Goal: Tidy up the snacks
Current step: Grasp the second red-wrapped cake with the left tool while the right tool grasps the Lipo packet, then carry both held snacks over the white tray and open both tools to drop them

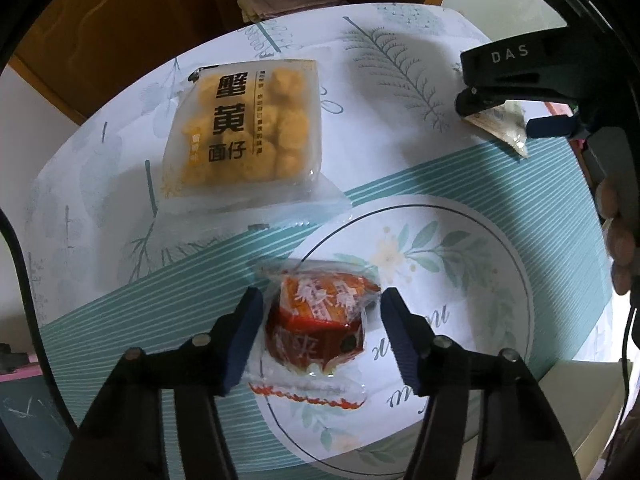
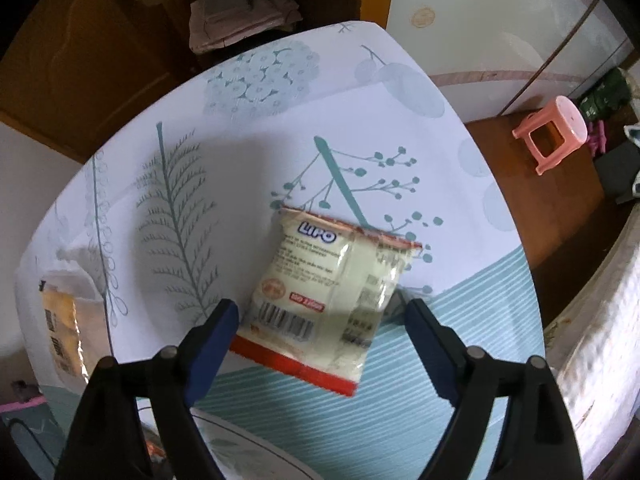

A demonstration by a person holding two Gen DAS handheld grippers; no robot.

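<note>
The red snack packet is lying on the plate between the left claw pads, which are standing apart. The white packet is lying on the table beneath the right claw, spread wide.

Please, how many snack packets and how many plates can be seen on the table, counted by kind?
Snack packets: 3, namely the yellow packet, the red packet and the white Lipo packet
Plates: 1, the floral plate
Total: 4
</note>
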